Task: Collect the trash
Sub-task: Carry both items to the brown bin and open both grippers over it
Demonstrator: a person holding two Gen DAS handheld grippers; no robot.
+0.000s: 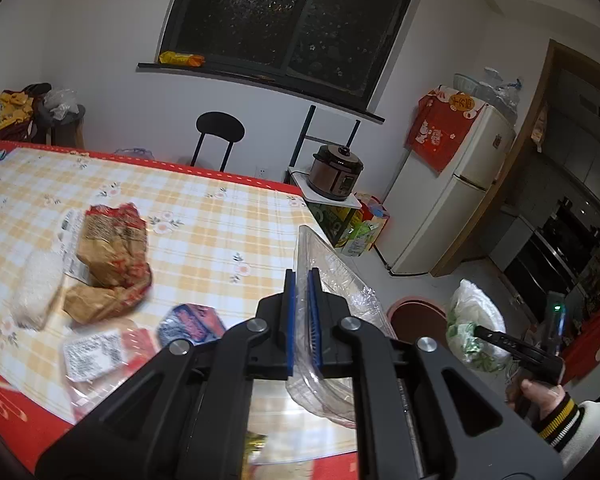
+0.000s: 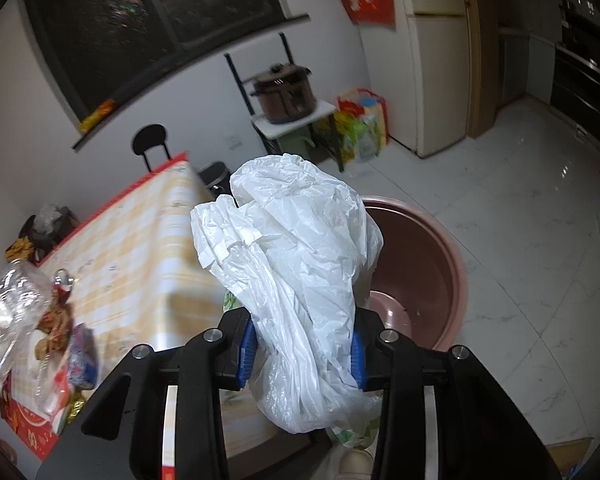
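My left gripper (image 1: 301, 280) is shut on the edge of a clear plastic container (image 1: 340, 292) over the table's right end. On the yellow checked table (image 1: 204, 216) lie a crumpled brown paper bag (image 1: 112, 256), a white block (image 1: 36, 288), a blue packet (image 1: 192, 324) and a labelled packet (image 1: 96, 352). My right gripper (image 2: 302, 350) is shut on a crumpled white plastic bag (image 2: 296, 248), held above the near rim of a round pink bin (image 2: 420, 280) on the floor. The left wrist view shows that bag (image 1: 472, 320) and a hand on the right gripper (image 1: 484, 334) beside the bin (image 1: 416, 316).
A white fridge (image 1: 452, 200) with a red cloth stands right of the table. A brown cooker (image 1: 336, 172) sits on a small white stand, with coloured bags (image 1: 360, 224) under it. A black chair (image 1: 220, 128) stands behind the table. White tiled floor (image 2: 520, 208) surrounds the bin.
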